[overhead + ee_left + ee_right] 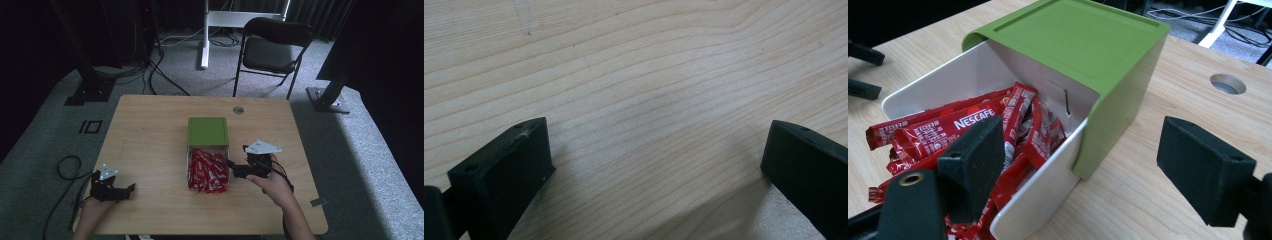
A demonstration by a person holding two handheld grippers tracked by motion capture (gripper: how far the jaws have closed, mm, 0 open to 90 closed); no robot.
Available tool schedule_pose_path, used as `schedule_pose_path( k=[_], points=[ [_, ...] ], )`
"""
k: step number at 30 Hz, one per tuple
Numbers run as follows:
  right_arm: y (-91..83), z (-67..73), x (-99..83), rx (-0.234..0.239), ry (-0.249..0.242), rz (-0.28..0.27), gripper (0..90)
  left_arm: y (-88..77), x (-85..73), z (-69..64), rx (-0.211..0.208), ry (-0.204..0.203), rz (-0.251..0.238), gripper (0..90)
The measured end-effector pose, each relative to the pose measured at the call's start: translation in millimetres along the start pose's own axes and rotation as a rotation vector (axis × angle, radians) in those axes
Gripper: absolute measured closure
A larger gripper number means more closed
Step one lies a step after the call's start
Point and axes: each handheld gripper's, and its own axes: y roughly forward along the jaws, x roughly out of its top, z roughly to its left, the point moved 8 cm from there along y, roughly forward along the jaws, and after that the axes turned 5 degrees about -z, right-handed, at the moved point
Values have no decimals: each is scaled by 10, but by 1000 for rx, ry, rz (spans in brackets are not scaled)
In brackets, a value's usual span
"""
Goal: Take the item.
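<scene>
A green box (pixel 207 131) lies on its side at the middle of the table (pixel 150 130), its white mouth facing the near edge, and red sachets (pixel 206 171) spill out of it toward the person. The right gripper (pixel 236 170) sits just right of that pile, jaws apart, with nothing between them. In the right gripper view (pixel 1078 170) one jaw stands in front of the sachets and the other over bare wood, so the white wall of the box (pixel 1083 60) falls in the gap.

The left gripper (pixel 126 190) rests near the left near corner, well apart from the box. In the left gripper view (pixel 656 160) its jaws stand wide apart over plain wood, empty.

The main risk, as I judge it, is the closing line. If the right jaws come together as they stand, they would probably pinch the box wall with a sachet or two and drag or tip the box. The box looks light and nothing steadies it, the left gripper being far off. The sachets (pixel 973 130) are slim, glossy and overlapping, so a grip may slide off or lift several at once, and a sideways nudge could scatter the loose heap across the table.

One sachet reads "NESCAFE" in white capitals. Smaller white print runs along the others, too fine to read. The box itself carries no lettering that I can see.
</scene>
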Motion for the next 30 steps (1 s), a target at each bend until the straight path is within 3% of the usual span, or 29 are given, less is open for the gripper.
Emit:
schedule_pose_path(
  k=[15,25,30],
  points=[
    [191,292,66,79,-39,3,240,0,0,0,0,-1,-1,7],
    [347,459,57,123,-126,26,400,0,0,0,0,0,0,7],
    [388,515,28,163,-119,46,460,0,0,0,0,0,0,7]
  ],
)
